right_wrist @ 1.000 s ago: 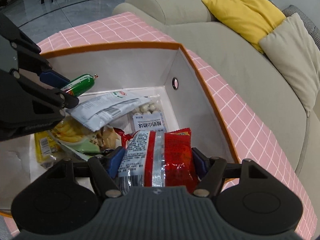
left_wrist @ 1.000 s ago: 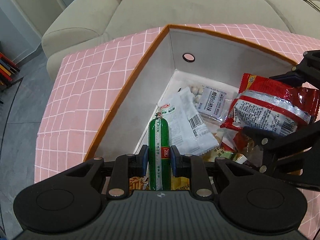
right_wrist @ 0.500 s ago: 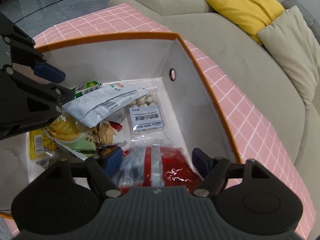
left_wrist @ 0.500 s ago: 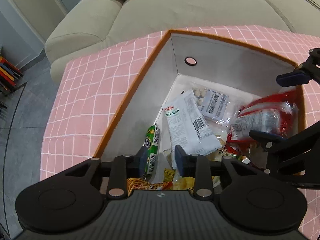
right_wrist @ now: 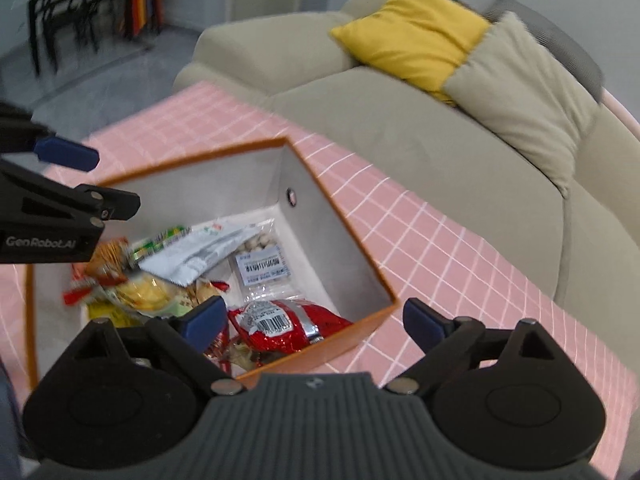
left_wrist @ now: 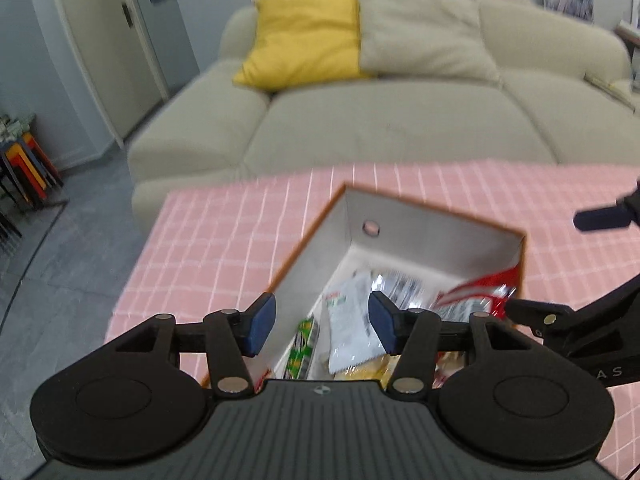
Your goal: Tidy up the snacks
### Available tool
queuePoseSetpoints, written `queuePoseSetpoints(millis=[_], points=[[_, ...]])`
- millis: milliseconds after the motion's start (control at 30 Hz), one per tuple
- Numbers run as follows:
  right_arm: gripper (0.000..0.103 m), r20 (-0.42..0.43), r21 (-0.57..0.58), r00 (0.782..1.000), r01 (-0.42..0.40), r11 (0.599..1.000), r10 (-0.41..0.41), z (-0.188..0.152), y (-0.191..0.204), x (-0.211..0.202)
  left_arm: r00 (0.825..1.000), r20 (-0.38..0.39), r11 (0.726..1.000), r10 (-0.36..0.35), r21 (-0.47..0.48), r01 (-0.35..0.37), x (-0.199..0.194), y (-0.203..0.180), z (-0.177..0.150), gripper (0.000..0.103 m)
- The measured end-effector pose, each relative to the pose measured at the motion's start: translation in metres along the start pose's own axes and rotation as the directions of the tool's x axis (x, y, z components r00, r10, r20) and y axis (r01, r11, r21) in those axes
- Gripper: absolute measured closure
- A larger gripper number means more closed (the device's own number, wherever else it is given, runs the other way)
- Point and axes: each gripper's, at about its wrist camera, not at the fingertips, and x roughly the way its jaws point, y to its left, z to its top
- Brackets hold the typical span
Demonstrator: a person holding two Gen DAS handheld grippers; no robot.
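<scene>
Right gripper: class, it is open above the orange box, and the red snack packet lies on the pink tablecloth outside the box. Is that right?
Not quite. The right gripper is open above the orange box, but the right wrist view shows the red snack packet lying inside the box.

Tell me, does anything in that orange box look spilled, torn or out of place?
Nothing stands out. The snacks lie jumbled inside the orange-rimmed box: the red packet near one corner, the white packet overlapping the green sausage. No packet looks torn or spilled, though the picture is blurred.
</scene>
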Motion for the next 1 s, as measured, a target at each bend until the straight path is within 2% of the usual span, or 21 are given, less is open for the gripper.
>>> queuePoseSetpoints(millis=[200,433,767,900,1000], points=[[0.009,0.104,0.117,0.995,0.000,0.993,-0.012,-0.020,-0.010,-0.052,0.992,0.122,0.998,0.004,-0.068,0.005,-0.049,-0.004,0.002,0.039],[0.008,0.215,0.197,0.976,-0.014,0.980,-0.030,-0.049,-0.013,-0.111,0.971,0.238,0.994,0.013,-0.106,0.013,-0.101,-0.012,-0.013,0.035],[0.007,0.308,0.280,0.942,0.045,0.959,-0.135,-0.101,0.000,-0.170,0.960,0.279,0.993,-0.012,-0.109,0.044,-0.128,-0.033,-0.050,0.029],[0.006,0.317,0.291,0.929,0.098,0.952,-0.192,-0.124,0.010,-0.183,0.959,0.281,0.993,-0.019,-0.110,0.052,-0.131,-0.041,-0.070,0.028],[0.006,0.308,0.317,0.929,0.101,0.943,-0.203,-0.142,0.015,-0.188,0.960,0.279,0.993,-0.023,-0.108,0.055,-0.133,-0.047,-0.082,0.026]])
